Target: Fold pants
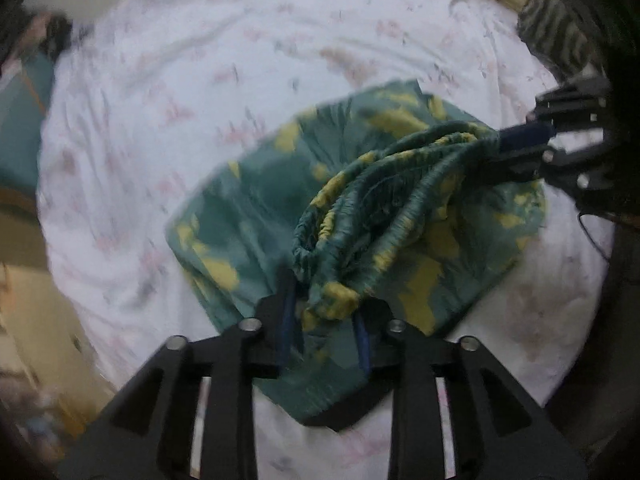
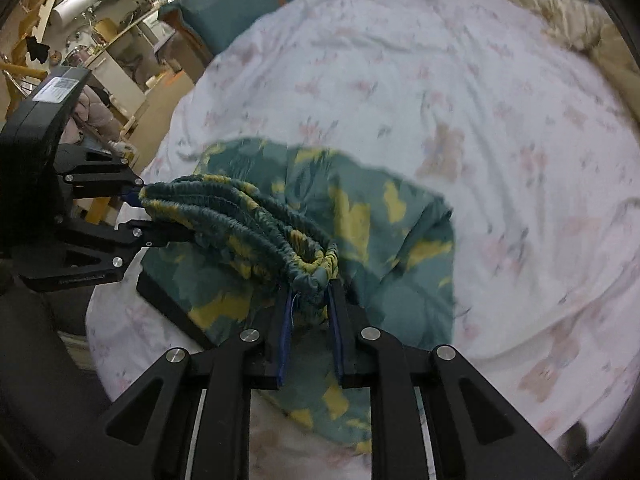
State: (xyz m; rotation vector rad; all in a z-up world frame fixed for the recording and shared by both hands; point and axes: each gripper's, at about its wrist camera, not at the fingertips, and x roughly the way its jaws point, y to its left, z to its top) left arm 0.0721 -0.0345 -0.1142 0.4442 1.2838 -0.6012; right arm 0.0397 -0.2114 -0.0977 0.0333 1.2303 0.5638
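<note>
Green pants with yellow patches (image 1: 256, 200) hang bunched above a white floral bed sheet (image 1: 200, 60). Their gathered elastic waistband (image 1: 384, 184) stretches between the two grippers. My left gripper (image 1: 324, 304) is shut on one end of the waistband. My right gripper (image 2: 312, 292) is shut on the other end of the waistband (image 2: 248, 216). The right gripper also shows in the left wrist view (image 1: 532, 144), and the left gripper in the right wrist view (image 2: 136, 208). The pants' legs (image 2: 400, 240) drape down onto the sheet.
A teal cushion (image 2: 240, 4) lies at the bed's far left edge. A yellowish blanket (image 2: 572, 20) is heaped at the far right. Shelves and clutter (image 2: 92, 20) stand beyond the bed on the left. A striped dark cloth (image 1: 560, 36) lies at the upper right.
</note>
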